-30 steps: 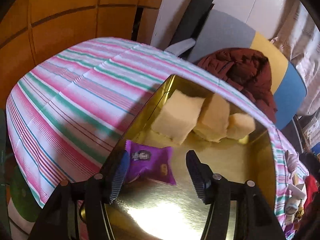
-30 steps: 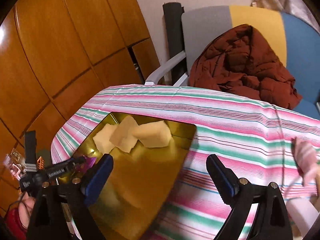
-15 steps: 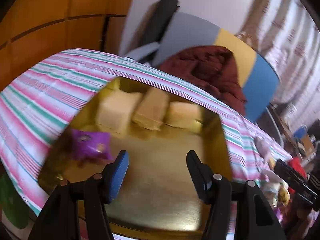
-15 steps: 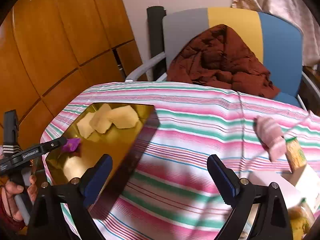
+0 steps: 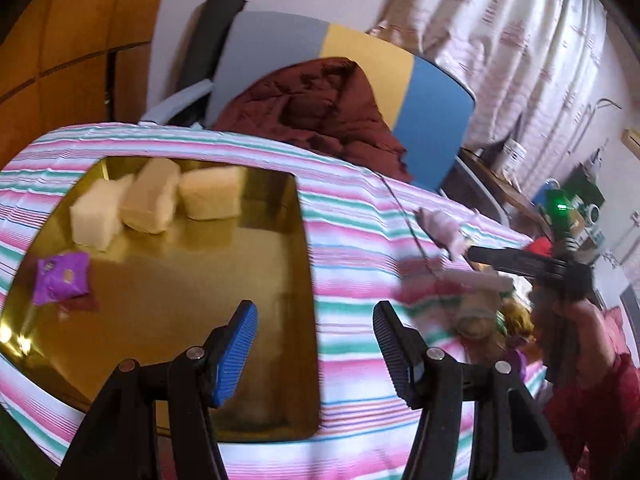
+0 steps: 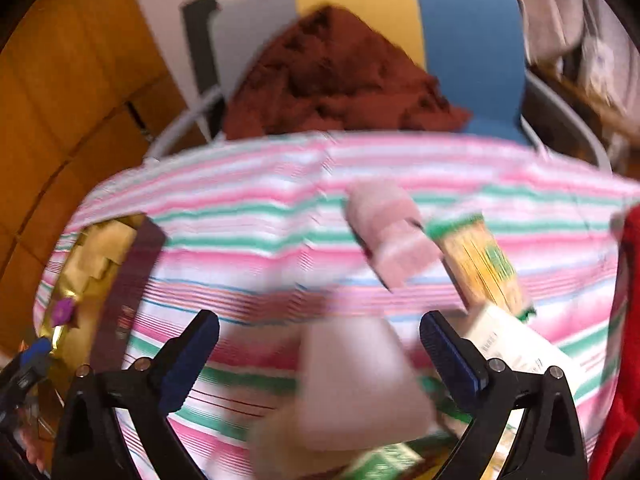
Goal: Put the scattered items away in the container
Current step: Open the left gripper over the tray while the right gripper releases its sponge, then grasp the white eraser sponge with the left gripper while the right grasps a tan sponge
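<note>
Left wrist view has the left gripper spread wide and holding nothing, over a table in a pink, green and white striped cloth. Gold tin sits under and ahead-left of its fingers, with three pale foam blocks at the far end and a purple packet far left. Brown jacket is on a multicoloured chair beyond. Right gripper is wide too, with a blurry pink roll and yellow-green packet ahead
</note>
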A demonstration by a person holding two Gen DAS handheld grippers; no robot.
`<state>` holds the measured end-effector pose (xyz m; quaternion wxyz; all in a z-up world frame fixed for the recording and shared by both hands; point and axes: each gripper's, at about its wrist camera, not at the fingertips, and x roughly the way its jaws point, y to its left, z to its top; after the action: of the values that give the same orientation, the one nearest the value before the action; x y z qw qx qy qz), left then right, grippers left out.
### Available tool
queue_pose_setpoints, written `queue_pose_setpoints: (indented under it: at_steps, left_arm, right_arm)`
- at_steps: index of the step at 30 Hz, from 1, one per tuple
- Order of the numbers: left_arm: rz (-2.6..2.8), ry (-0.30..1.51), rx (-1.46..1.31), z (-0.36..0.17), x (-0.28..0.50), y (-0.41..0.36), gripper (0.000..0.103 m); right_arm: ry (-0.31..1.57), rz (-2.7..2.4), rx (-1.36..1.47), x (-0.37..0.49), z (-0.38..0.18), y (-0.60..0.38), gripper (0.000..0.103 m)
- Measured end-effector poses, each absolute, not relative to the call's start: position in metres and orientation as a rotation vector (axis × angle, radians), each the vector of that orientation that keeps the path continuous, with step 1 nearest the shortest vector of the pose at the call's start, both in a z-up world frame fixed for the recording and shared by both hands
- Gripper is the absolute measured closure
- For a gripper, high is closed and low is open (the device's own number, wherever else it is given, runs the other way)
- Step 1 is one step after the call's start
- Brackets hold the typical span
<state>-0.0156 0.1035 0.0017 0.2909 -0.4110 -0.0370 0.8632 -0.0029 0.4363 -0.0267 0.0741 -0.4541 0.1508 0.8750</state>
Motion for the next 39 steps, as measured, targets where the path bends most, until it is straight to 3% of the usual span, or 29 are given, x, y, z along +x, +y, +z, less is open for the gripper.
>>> queue_pose_setpoints:
  at_steps: [5, 8, 11, 14, 19, 21, 24, 30, 39]
  left_arm:
    - [2.268, -0.054, -1.112, -0.006, -0.005, 0.123, 0.042]
    - [2.258, -0.074, -1.125, -0.010, -0.002, 0.128, 0.042]
    - [2.251, -0.078, -1.142, -0.014, -0.002, 0.132, 0.042]
    - [2.243, -0.072, -1.154, -0.016, -0.001, 0.138, 0.042]
    - [2.226, -0.041, -1.145, -0.016, 0.000, 0.153, 0.042]
    - [2.212, -0.019, -1.137, -0.015, 0.000, 0.164, 0.042]
    - [2.143, 0.046, -1.121, -0.017, 0.000, 0.191, 0.037]
    - [1.983, 0.285, -1.067, -0.031, -0.005, 0.251, 0.030]
    - [1.819, 0.481, -1.080, -0.063, -0.014, 0.303, 0.031]
  right_arm:
    - [0.450, 2.652, -1.362, 0.003, -0.044, 0.437, 0.001]
    - [0.624, 2.813, -1.413, 0.000, -0.044, 0.425, 0.000]
    - [0.600, 2.987, -1.283, 0.007, -0.021, 0.412, 0.000]
    - [0.715, 3.076, -1.131, 0.017, -0.004, 0.415, 0.000]
    - [0.573, 2.896, -1.021, 0.026, 0.000, 0.435, 0.000]
    - [0.615, 2.839, -1.003, 0.028, -0.002, 0.445, 0.000]
    - [0.738, 2.810, -0.983, 0.029, -0.006, 0.458, 0.000]
    - [0.785, 2.768, -0.969, 0.032, -0.008, 0.469, 0.000]
    - [0.851, 2.722, -0.979, 0.029, -0.012, 0.477, 0.000]
